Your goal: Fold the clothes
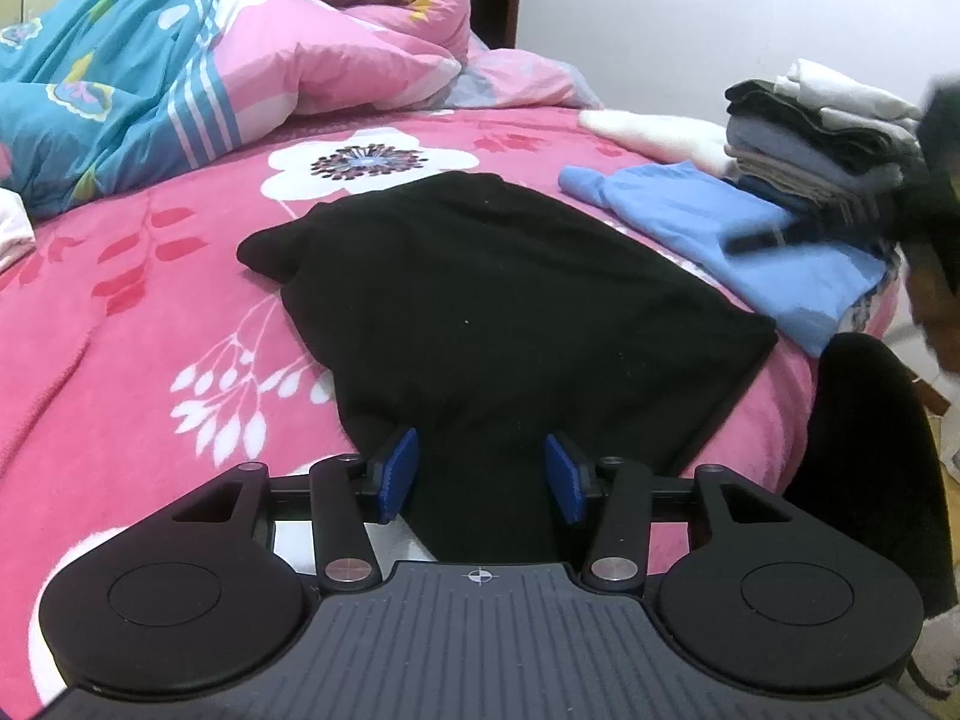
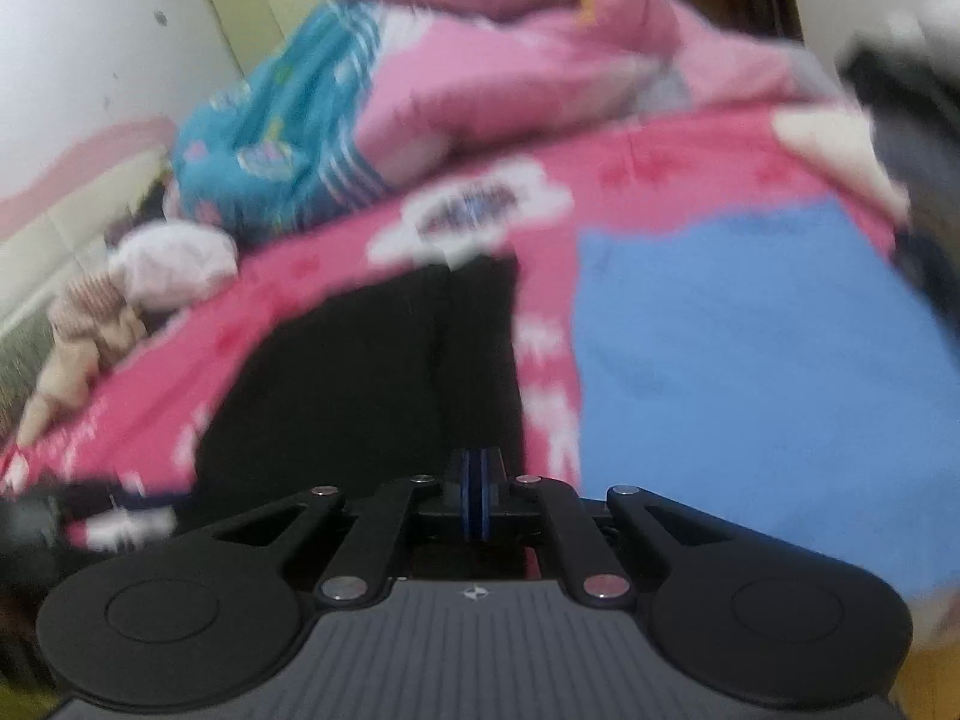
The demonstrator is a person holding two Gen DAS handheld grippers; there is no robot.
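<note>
Two views are covering one bed. From the left wrist, the left gripper (image 1: 480, 477) is hovering at the near edge with its blue pads standing partly apart, the near end of the black garment (image 1: 492, 294) lying between them without being pinched. That garment is lying flat on the pink floral blanket (image 1: 150, 324). Far left, a pink and blue quilt (image 1: 240, 42) is sitting bunched against the white wall (image 1: 720, 0). To the right, a blue garment (image 1: 750, 234) is lying beside a stack of folded clothes (image 1: 822, 138). From the right wrist, a blurred picture, the right gripper (image 2: 475, 495) is showing its pads pressed together with nothing visible between them, pointing over the black garment (image 2: 360, 372); the blue garment (image 2: 750, 360) is lying to its right, and light crumpled clothes (image 2: 174, 264) are sitting at the far left.
</note>
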